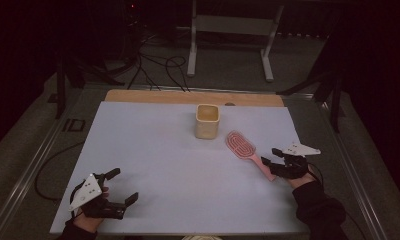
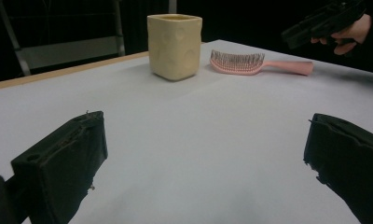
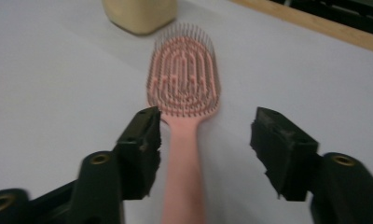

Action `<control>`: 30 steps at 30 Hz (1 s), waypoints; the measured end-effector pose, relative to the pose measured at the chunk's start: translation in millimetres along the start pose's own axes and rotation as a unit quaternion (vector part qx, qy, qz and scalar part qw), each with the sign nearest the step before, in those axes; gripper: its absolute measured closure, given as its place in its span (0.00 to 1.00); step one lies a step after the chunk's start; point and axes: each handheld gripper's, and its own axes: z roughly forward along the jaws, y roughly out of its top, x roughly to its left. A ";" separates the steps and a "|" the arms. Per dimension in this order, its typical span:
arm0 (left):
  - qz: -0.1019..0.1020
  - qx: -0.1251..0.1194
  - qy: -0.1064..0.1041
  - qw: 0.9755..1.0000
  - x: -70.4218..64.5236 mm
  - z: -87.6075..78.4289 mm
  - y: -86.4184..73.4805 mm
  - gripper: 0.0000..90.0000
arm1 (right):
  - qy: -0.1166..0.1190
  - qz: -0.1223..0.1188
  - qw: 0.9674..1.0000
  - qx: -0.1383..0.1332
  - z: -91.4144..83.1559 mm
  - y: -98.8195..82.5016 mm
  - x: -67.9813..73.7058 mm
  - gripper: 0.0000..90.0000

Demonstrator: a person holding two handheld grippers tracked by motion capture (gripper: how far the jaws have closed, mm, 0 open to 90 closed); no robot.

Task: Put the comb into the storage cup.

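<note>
a pink brush handle is being bracketed for pickup on the pale surface

the wide white sheet-covered surface [image 1: 163, 165] is seen with a cream, square-mouthed cup [image 1: 207, 121] standing toward its far edge and a pink plastic paddle hairbrush [image 1: 244, 150] lying flat just beside it, bristles up, handle pointed toward the person's right. the grasp step is judged to be in hand: the right hand-held gripper [image 3: 203, 144] is set about half open with the handle between its jaws, the left jaw close against it, the right jaw apart, nothing yet held. a fuller closing onto the handle is called for next, then a lift. the left hand-held gripper [image 2: 203, 158] is held wide open and empty near the front-left corner, well apart from the brush.
</note>
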 end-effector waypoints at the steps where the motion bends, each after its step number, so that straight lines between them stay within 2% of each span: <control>1: 0.000 0.000 0.000 1.000 0.0 0.0 0.0 0.00 | -0.001 -0.001 1.000 0.005 1.2 -0.9 -0.8 0.54; 4: -0.001 0.001 -0.001 1.000 0.2 0.0 0.0 0.00 | -0.009 -0.003 1.000 0.023 4.6 -3.8 -2.8 0.65; 8: -0.001 0.001 -0.001 1.000 0.0 0.4 -0.1 0.00 | -0.037 -0.009 0.998 0.049 8.7 -7.2 -4.7 0.81; 13: -0.002 0.001 -0.002 1.000 0.1 0.7 -0.2 0.00 | -0.044 -0.012 0.996 0.071 13.1 -10.5 -6.5 0.98; 19: -0.003 0.002 -0.003 1.000 0.2 0.9 -0.3 0.00 | -0.037 -0.031 0.994 0.102 19.1 -13.7 -3.3 1.00; 30: -0.002 0.003 -0.005 1.000 -0.3 1.2 -0.3 0.00 | -0.023 -0.021 0.994 0.108 20.0 -17.2 -0.8 1.00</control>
